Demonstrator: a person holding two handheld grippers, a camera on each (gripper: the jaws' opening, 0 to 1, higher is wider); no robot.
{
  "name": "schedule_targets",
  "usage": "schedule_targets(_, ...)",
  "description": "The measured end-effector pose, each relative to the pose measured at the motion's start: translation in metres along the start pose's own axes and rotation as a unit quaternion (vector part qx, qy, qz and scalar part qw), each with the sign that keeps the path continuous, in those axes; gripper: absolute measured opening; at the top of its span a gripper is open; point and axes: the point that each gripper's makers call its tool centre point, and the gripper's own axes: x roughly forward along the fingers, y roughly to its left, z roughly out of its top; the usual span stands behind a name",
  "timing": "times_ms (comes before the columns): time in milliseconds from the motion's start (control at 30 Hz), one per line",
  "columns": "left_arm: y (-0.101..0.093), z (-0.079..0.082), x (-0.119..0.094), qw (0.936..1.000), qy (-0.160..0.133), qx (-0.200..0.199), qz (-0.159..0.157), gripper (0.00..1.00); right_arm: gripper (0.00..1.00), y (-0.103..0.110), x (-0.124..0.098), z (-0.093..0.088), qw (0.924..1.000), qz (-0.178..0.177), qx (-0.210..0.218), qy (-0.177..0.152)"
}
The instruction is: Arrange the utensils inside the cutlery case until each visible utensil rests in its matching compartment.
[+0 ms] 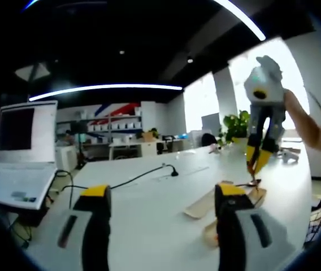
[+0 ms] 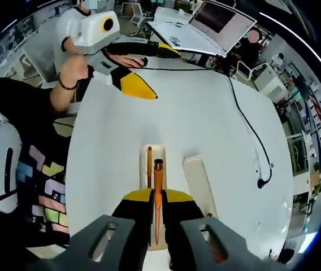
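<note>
My right claw (image 2: 156,220) is clenched on a copper-coloured utensil (image 2: 158,195), held above the open wooden cutlery case (image 2: 149,155) on the white desk (image 2: 205,113); the case's lid (image 2: 198,183) lies just beside it. My left claw (image 1: 159,226) hangs released, near the laptop (image 1: 22,158). I judge a tilted release could land the utensil across a divider.

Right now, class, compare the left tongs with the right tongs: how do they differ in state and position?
The right tongs are shut on a slim copper-coloured utensil, while the left tongs stand open and hold nothing. The right tongs hang over the pale wooden cutlery case; the left tongs are off to the side, over bare white table. Both have yellow-and-black tips.
</note>
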Motion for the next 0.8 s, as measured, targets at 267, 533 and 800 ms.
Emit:
schedule_targets(267,0.000,0.005,-0.004,1.0000,-0.004,0.005,-0.001,0.78,0.04,0.006,0.027,0.002,0.9999,0.016,-0.002,-0.002)
schedule_targets(533,0.005,0.007,-0.004,0.9999,-0.006,0.004,0.009,0.78,0.04,0.002,0.056,0.008,0.9995,0.031,0.001,-0.004)
schedule_targets(800,0.001,0.004,-0.001,1.0000,0.000,0.005,0.002,0.78,0.04,0.008,0.088,0.005,0.9993,0.034,0.001,0.019)
